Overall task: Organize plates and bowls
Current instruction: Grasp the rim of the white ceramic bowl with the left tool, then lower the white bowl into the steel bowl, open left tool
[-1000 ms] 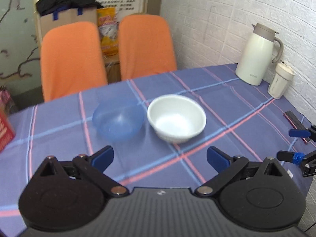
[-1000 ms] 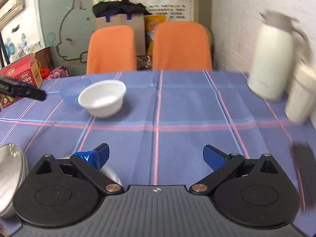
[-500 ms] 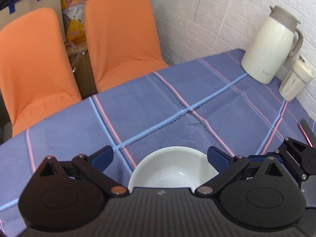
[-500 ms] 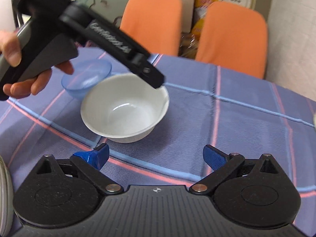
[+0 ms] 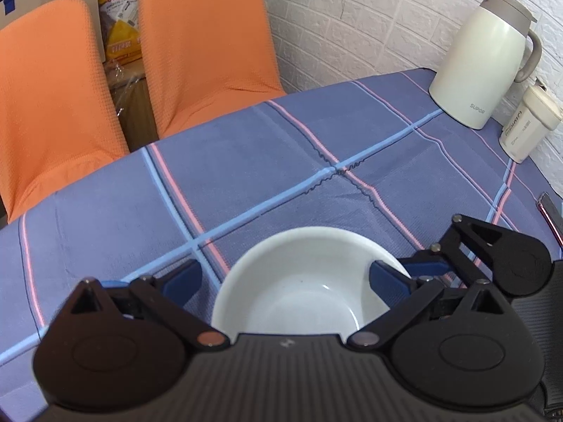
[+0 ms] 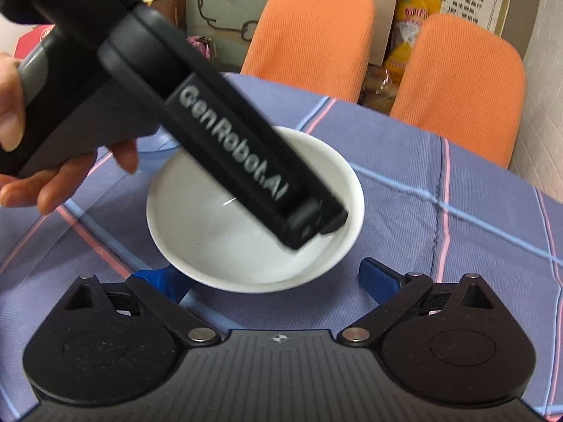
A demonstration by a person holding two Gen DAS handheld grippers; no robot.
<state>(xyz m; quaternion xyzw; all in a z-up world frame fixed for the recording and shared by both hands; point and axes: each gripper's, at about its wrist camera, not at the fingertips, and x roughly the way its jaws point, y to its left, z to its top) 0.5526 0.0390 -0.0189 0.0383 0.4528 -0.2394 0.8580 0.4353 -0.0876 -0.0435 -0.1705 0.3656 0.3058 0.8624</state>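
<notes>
One white bowl (image 5: 302,281) sits on the checked tablecloth (image 5: 281,161), between the spread, empty fingers of the left gripper (image 5: 286,279). The right gripper (image 6: 278,276), also spread wide and empty, hovers at its near rim. One blue bowl (image 6: 158,144) peeks out behind; two orange chairs (image 5: 204,38) and one white jug (image 5: 482,59) stand beyond.

The worktop (image 5: 267,161), covered in blue plaid cloth, is carrying a white bowl (image 5: 302,281), a blue bowl (image 6: 155,146) beside it, a cream jug (image 5: 482,59) and a small canister (image 5: 527,123).
</notes>
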